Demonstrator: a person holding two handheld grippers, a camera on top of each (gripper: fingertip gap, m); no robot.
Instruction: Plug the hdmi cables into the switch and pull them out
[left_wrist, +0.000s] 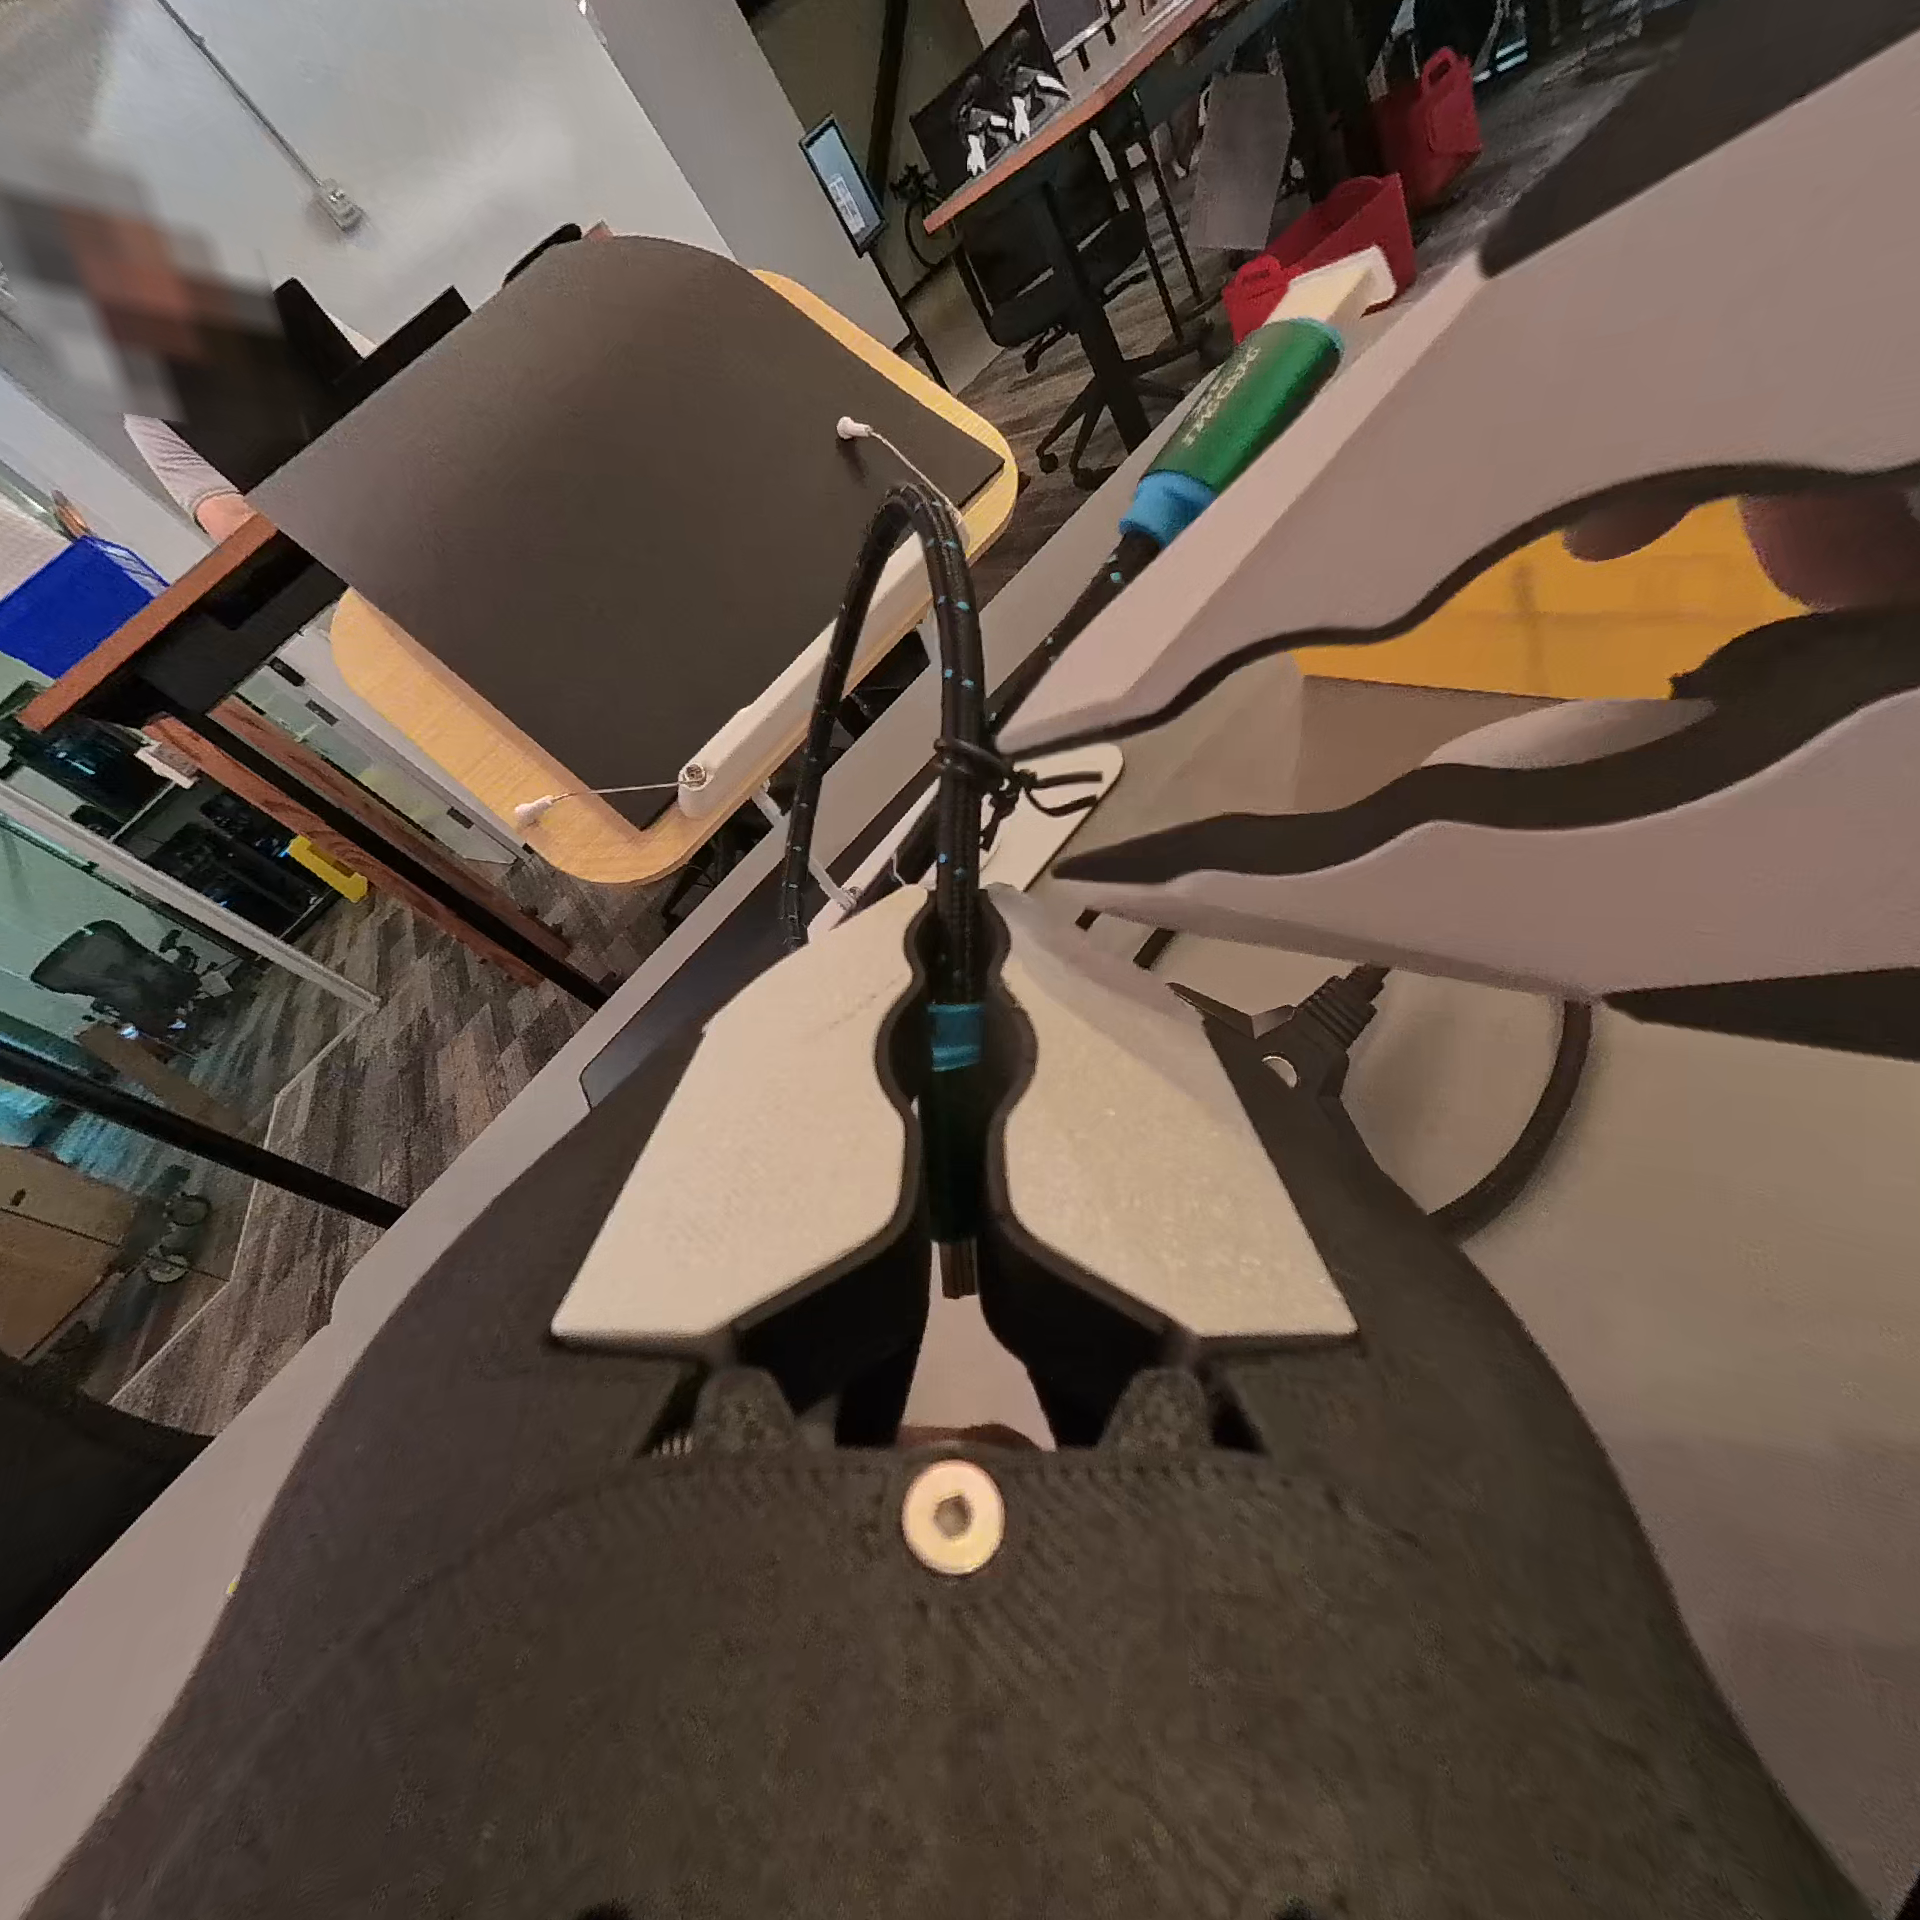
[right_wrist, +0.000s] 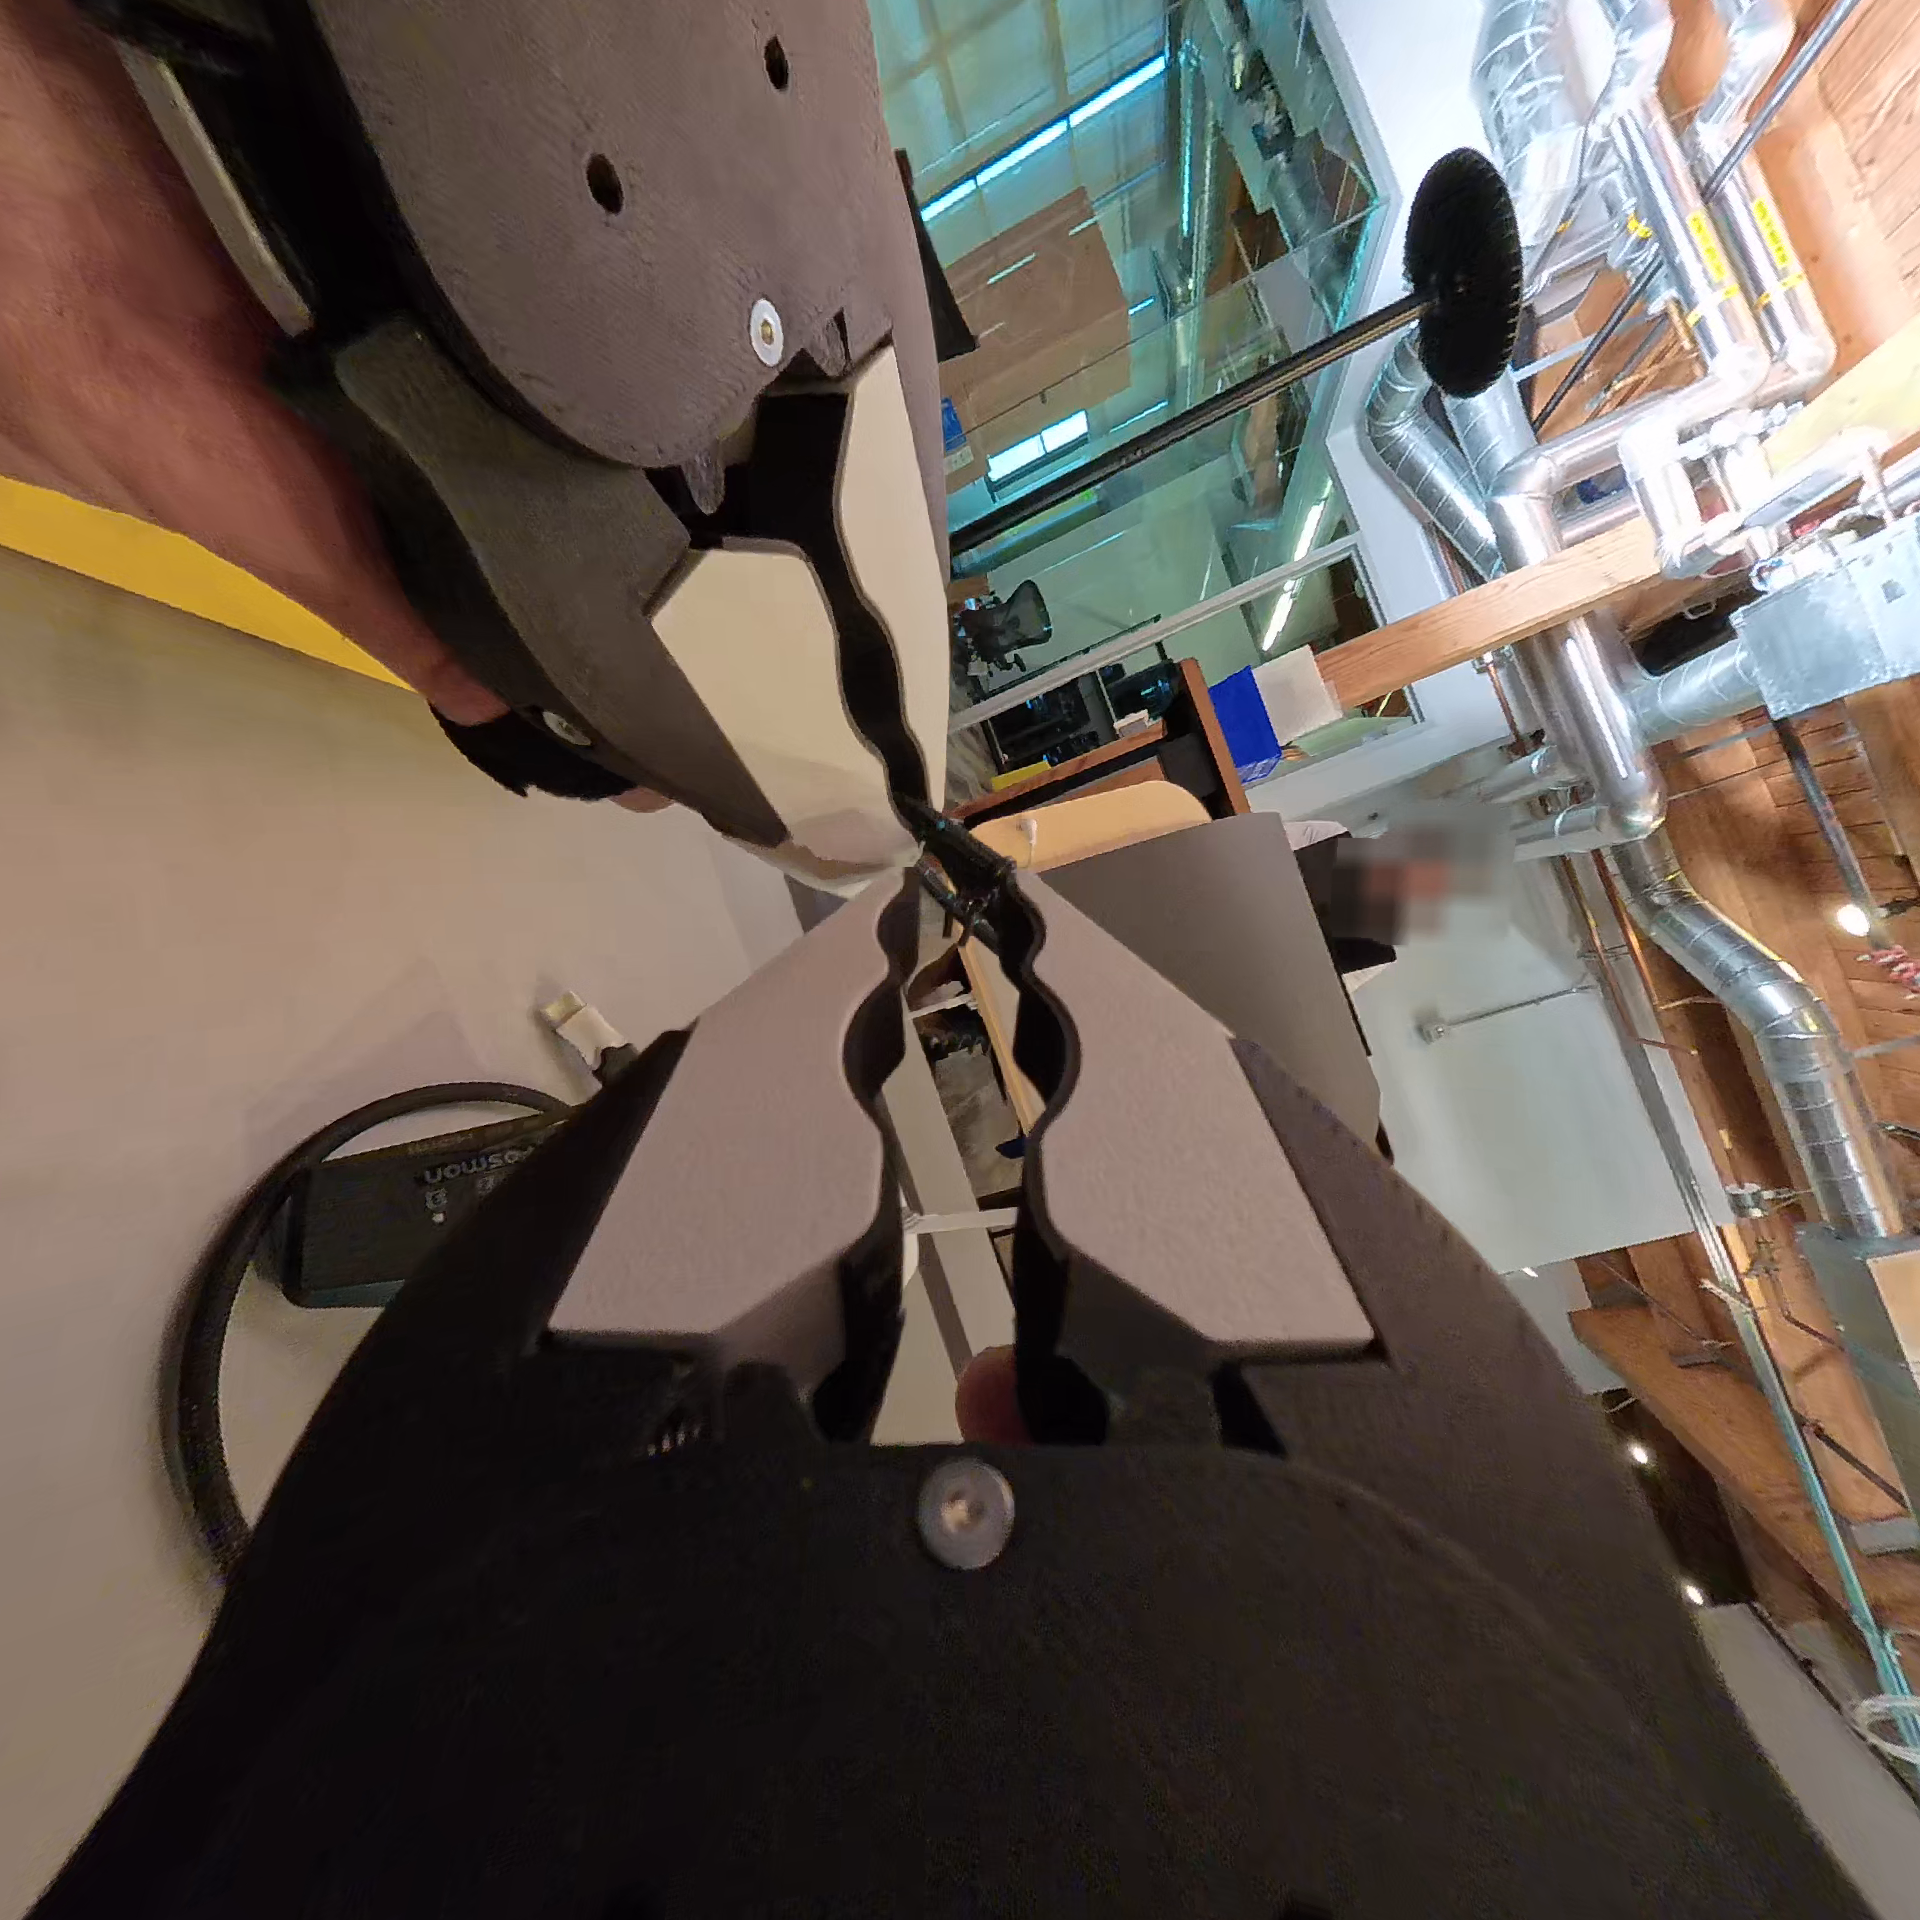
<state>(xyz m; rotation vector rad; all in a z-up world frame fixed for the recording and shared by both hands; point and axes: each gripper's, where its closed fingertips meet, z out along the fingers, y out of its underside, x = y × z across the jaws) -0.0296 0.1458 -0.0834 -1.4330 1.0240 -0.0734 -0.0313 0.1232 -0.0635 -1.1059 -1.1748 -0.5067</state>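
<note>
While the left tongs (left_wrist: 951, 935) clamp a black braided HDMI cable (left_wrist: 951, 665) by its plug end above the pale surface (left_wrist: 1662, 1403), the right tongs (right_wrist: 961, 914) stand slightly parted — their tips at the cable's tied loop — and the dark switch (right_wrist: 405, 1216) lies on the surface, left of the right tongs.

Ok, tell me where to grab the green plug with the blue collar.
Probably the green plug with the blue collar by its long sides, coming from above: it lies flat on the white table, its braided cable trailing off the collar end.
</note>
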